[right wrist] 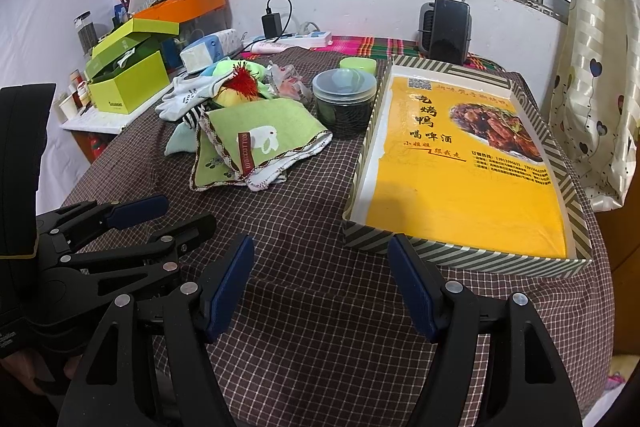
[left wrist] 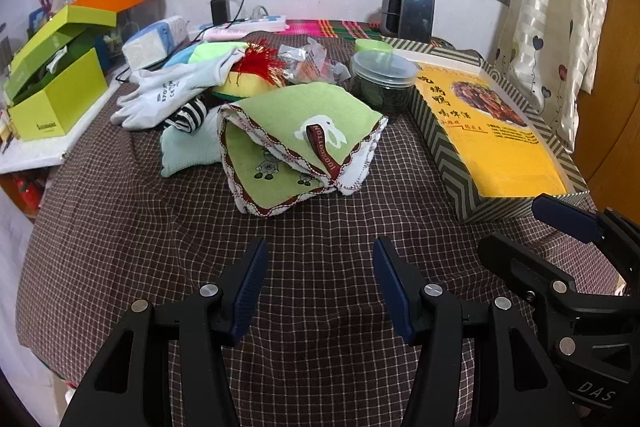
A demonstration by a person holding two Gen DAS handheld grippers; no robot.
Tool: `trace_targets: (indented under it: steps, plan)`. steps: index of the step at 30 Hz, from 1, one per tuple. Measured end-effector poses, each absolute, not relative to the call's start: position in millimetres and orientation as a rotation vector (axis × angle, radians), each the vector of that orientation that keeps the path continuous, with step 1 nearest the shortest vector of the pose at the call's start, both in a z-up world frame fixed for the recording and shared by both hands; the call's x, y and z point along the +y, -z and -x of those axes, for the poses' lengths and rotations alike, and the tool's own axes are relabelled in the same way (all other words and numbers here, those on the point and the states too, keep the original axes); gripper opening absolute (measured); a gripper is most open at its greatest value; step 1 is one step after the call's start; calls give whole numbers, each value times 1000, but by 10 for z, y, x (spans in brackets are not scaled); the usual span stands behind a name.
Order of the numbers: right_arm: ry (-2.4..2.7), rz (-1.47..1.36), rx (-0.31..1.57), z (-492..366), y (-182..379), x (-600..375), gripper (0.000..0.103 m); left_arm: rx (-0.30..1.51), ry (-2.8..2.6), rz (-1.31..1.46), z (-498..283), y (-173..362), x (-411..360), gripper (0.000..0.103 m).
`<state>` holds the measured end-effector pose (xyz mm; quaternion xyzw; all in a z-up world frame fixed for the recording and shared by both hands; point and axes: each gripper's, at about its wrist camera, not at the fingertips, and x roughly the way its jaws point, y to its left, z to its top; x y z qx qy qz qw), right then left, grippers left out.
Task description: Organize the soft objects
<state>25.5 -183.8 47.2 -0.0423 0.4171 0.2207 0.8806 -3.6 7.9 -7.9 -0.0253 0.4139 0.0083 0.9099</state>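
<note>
A folded green towel (left wrist: 296, 143) (right wrist: 256, 143) with a white elephant patch lies mid-table on the checked cloth. Behind it is a heap: white work gloves (left wrist: 168, 95) (right wrist: 184, 95), a striped sock (left wrist: 188, 117), a pale green sock (left wrist: 184, 151) (right wrist: 180, 139) and a yellow plush with a red tuft (left wrist: 252, 67) (right wrist: 240, 83). A shallow striped box with a yellow bottom (left wrist: 504, 143) (right wrist: 464, 183) sits to the right. My left gripper (left wrist: 320, 287) is open, short of the towel. My right gripper (right wrist: 320, 291) is open before the box's near wall. Both hold nothing.
A round lidded plastic jar (left wrist: 382, 79) (right wrist: 344, 103) stands between towel and box, with crumpled wrappers (left wrist: 312, 63) behind. Green gift boxes (left wrist: 52, 83) (right wrist: 128, 75) sit on a side shelf at left. A dark fan (left wrist: 408, 11) (right wrist: 444, 27) and power strip (right wrist: 304, 37) are at the back.
</note>
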Motion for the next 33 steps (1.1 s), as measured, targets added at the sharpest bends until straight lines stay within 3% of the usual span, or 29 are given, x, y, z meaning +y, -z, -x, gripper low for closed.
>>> trace_targets:
  steps: [33]
  plan:
    - [-461,93,869,-264,-464,-1811,70,861,-17,57,28,89,98,54]
